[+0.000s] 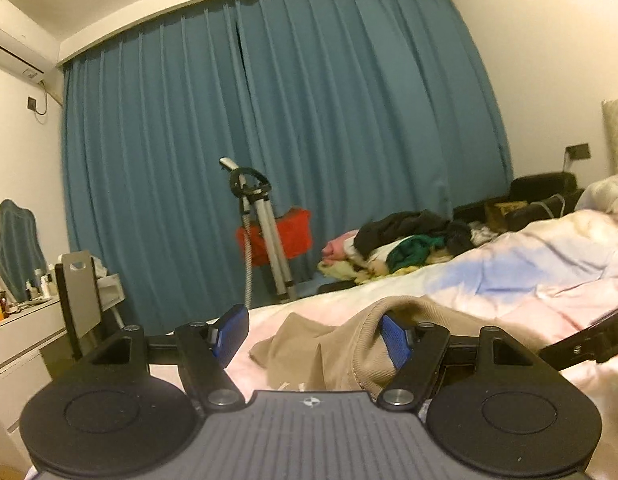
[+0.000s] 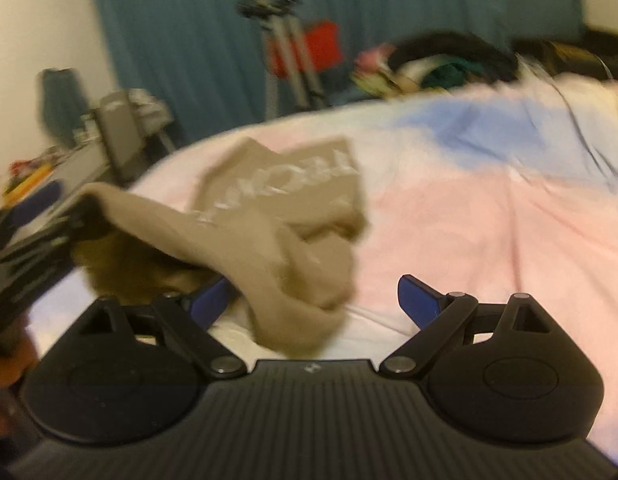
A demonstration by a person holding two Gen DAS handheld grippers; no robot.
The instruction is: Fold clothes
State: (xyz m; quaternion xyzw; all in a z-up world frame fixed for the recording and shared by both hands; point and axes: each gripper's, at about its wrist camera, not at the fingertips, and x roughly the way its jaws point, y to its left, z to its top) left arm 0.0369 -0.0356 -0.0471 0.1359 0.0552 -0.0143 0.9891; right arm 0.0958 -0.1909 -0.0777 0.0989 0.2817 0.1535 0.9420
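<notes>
Entry, largest first. Bed (image 1: pixel 489 280): pink, white and blue quilt, soft and rumpled; your folding surface. Risk: it gives under pressure, so any crease you press may come out crooked, and a dragged hem could pull the quilt into ridges. Curtain (image 1: pixel 269 120) and tripod stand (image 1: pixel 265 232) beyond the bed's far edge: well apart from the work, no hazard. Pile of clothes (image 1: pixel 409 240): dark, green, pink and yellow items heaped at the far side of the bed, apart from the piece in hand; keep it so, or pieces may tangle. Tan garment (image 2: pixel 277 200): ribbed hem, pale lettering, lying crumpled on the near part of the bed, one end lifted toward the left, a bunched fold just ahead of your right gripper. Risk: it is not flat, so a fold made now would likely trap wrinkles. Left gripper (image 1: pixel 309 338): jaws stand apart; the ribbed edge drapes over one pad (image 1: pixel 395 340) and nothing pinches it. It hangs there rather than being held, so a quick lift could let it slide off. Right gripper (image 2: pixel 315 304): released, jaws wide, cloth between them but unpressed. The right view is blurred; closing now, you may catch several layers or miss the edge.
</notes>
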